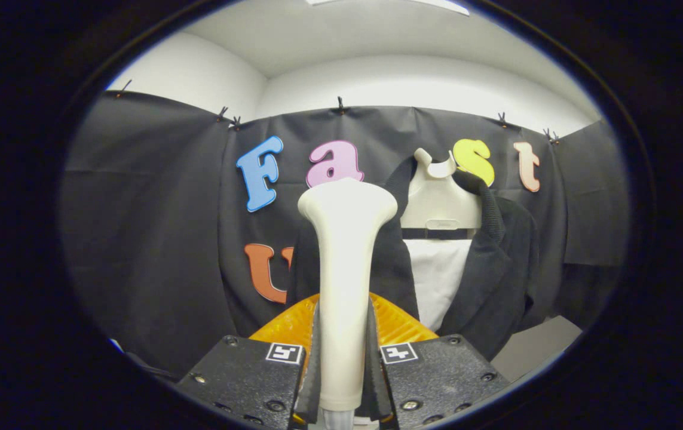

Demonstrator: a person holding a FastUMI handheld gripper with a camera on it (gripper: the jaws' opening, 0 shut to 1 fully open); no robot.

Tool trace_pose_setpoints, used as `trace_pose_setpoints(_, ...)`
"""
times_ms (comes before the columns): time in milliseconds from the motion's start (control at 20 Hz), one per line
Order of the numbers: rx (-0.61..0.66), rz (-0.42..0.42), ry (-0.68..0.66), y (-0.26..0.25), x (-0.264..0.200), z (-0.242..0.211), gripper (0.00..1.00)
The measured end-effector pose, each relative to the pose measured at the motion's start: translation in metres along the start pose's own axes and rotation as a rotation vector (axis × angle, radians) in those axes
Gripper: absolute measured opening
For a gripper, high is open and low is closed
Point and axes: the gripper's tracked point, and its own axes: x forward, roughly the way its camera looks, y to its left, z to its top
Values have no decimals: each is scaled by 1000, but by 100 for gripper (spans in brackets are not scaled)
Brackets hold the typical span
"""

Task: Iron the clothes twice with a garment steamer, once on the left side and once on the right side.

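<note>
Jacket: a dark jacket (490, 269) hangs on the booth wall beyond my fingers, open at the front, a little to the right of the steamer.
Hanger form: a cream hanger form (440, 200) fills the jacket's neck, with a white panel (437, 280) below it between the lapels.
Steamer: the garment steamer (346, 280) stands upright between my fingers, its cream handle widening at the top; its orange ribbed part (398, 322) shows just behind, low down.
Claw: my gripper (344, 370) is closed narrow, both fingers pressing the steamer's handle from either side.
</note>
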Motion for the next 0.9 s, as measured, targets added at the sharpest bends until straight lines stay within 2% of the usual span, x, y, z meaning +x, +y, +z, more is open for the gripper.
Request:
trace_pose_setpoints(450, 6, -33, 43, -10, -2, -34, 34)
trace_pose_setpoints(900, 14, -31, 104, -14, -17, -78, 34)
